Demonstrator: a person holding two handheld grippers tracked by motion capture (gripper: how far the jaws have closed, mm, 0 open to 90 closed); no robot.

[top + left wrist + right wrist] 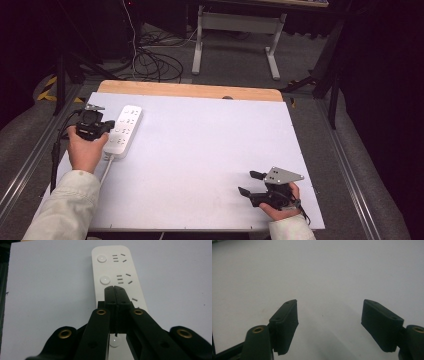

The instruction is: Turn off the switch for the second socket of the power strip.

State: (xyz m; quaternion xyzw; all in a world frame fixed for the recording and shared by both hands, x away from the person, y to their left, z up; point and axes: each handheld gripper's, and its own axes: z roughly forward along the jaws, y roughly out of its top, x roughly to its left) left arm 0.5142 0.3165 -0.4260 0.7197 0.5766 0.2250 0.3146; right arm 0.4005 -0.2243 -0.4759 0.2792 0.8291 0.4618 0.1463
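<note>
Pressed together with nothing between them, the fingers (pixel 115 293) of the left gripper (pixel 104 128) are held just above the white power strip (pixel 115 267), which lies near the bench's (pixel 210 150) left edge with its long axis running away from the person, along the line of those fingers. Spread wide over bare bench, the right gripper (pixel 250 183) is seen well apart from the strip, so the left hand (pixel 86 150) is judged the nearer. No brand, label or readable writing can be made out on the strip.
</note>
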